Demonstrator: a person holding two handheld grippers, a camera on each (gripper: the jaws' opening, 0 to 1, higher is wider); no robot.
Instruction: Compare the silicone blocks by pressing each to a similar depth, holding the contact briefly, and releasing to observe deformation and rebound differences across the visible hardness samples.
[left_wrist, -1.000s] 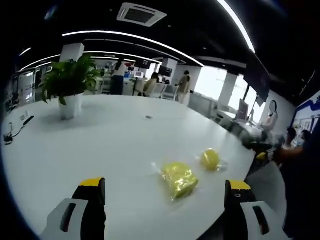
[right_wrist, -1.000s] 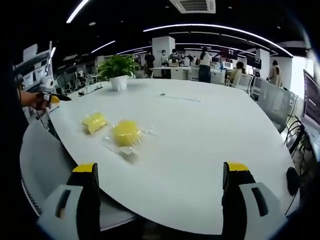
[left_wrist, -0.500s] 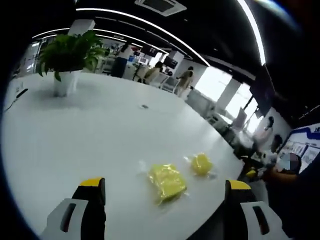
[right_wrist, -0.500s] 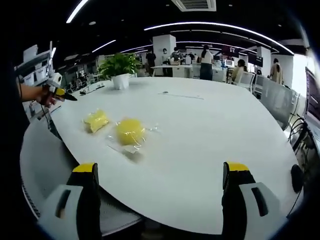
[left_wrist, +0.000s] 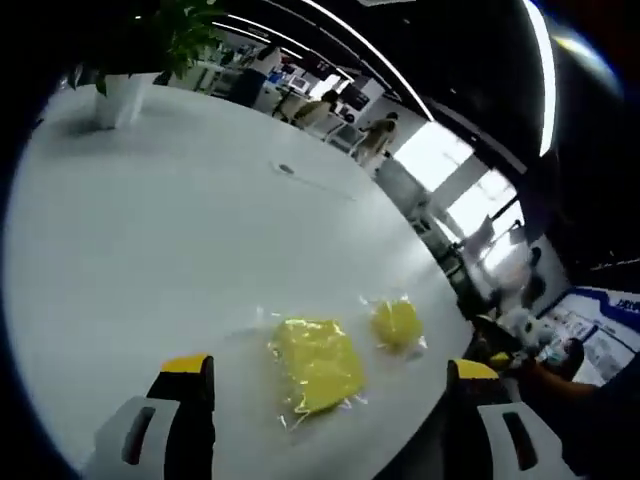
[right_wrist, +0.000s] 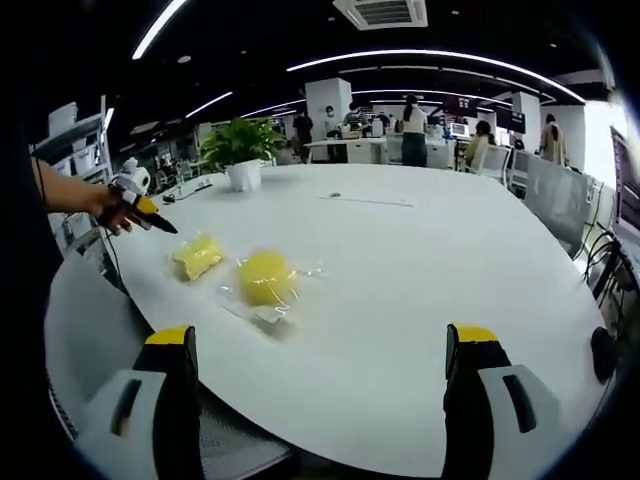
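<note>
Two yellow silicone blocks in clear bags lie near the edge of a white table. In the left gripper view the flat square block sits just ahead between my open left gripper's jaws, and the round block lies beyond it to the right. In the right gripper view the round block is nearer and the square block lies to its left. A hand holds the left gripper just left of the square block, apart from it. My right gripper stands open, short of both blocks.
A potted plant stands at the table's far side, also in the left gripper view. A small dark item lies mid-table. A grey chair is by the near edge. People sit and stand at desks behind.
The left gripper has moved closer to the square block and tilted down towards it. In the right gripper view the hand with it has come nearer the blocks. The blocks have stayed put.
</note>
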